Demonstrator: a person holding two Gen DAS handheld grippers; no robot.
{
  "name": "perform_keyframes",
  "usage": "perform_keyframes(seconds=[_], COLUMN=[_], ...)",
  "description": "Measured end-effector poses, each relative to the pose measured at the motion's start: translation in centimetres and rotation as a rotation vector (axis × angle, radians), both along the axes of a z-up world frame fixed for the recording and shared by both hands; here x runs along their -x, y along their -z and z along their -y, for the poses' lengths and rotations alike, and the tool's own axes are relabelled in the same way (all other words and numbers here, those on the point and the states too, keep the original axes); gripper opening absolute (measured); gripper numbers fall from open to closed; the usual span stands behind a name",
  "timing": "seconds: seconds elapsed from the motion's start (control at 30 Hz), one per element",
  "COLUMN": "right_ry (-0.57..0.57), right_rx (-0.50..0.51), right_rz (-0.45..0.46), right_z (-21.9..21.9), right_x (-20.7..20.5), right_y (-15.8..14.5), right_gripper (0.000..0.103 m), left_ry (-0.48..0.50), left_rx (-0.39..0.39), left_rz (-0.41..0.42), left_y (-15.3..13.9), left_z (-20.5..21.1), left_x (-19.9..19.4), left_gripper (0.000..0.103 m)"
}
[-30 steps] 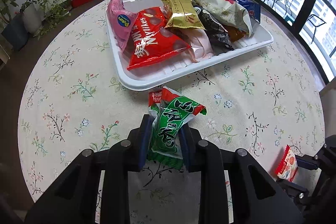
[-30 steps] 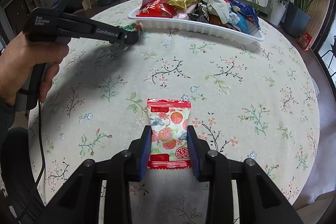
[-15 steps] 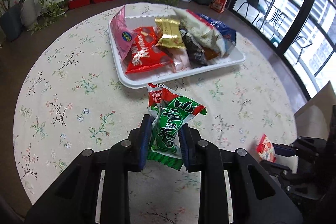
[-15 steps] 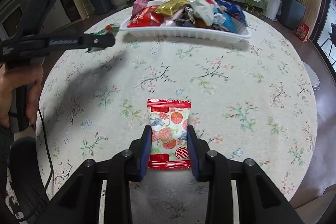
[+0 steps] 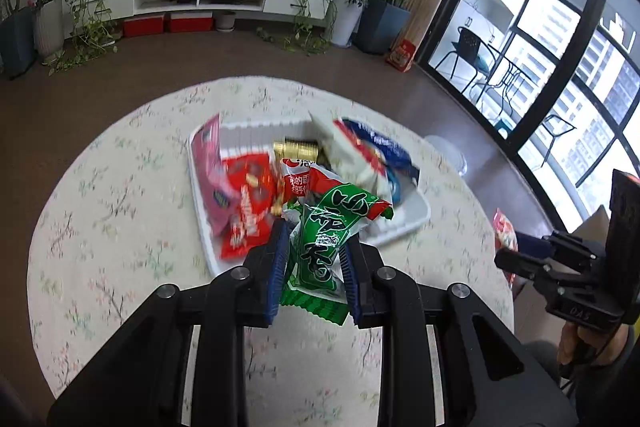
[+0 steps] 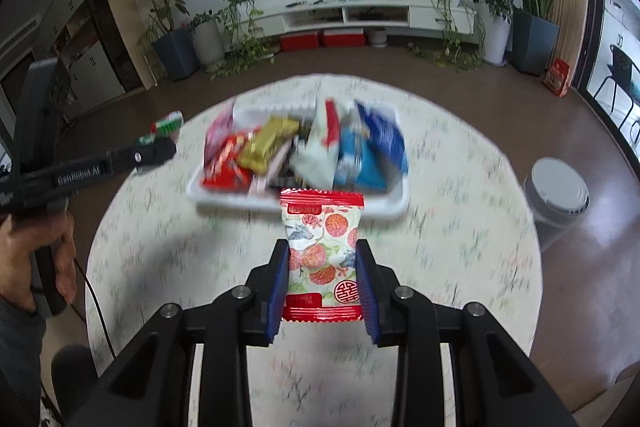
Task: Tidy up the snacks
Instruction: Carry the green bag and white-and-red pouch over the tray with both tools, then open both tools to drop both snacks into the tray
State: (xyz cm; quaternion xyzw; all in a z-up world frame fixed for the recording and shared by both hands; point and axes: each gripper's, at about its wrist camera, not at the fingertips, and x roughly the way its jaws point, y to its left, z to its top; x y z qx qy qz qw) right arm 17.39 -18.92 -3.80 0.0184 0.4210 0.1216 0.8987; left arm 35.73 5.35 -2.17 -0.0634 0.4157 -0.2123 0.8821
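Now | left gripper [image 5: 314, 261] clamps light, crinkly green snack packet [image 5: 332, 231] mid-body | right gripper [image 6: 322, 277] pinches soft, slippery lychee-print packet [image 6: 322, 247] by its sides, lower centre.

One white plastic tray [image 6: 394, 205] ahead of both grippers, about eight blurred snack packets [image 6: 268, 145] in it, two packets held, one round floral-clothed table [image 6: 460, 227], two black grippers.
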Motion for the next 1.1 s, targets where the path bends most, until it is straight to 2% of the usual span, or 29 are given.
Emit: perform_keyframes(seconds=[0.13, 0.27, 0.5, 0.73, 1.1], right_ry=[-0.023, -0.043, -0.058, -0.053, -0.057], right_rx=[-0.035, -0.072, -0.076, -0.065, -0.047], right_rz=[0.015, -0.017, -0.110, -0.170, -0.216], right_z=[-0.8, -2.0, -3.9, -5.0, -6.5], right_x=[-4.9, -9.7, -15.6, -18.3, -19.7], right_y=[-2.6, -3.3, -0.5, 2.7, 5.1], right_gripper=[0.034, 0.034, 0.034, 0.035, 0.035], left_ry=[-0.015, -0.027, -0.064, -0.067, -0.068], left_rx=[0.011, -0.001, -0.012, -0.029, -0.066], left_rz=[-0.002, -0.016, -0.055, -0.093, -0.129], left_y=[-1.1, -1.1, 1.5, 4.1, 7.2], left_z=[1.0, 2.1, 2.3, 3.1, 3.5], left_x=[-3.1, -5.6, -8.8, -10.5, -12.5], left_gripper=[0.023, 0.023, 0.023, 0.024, 0.024])
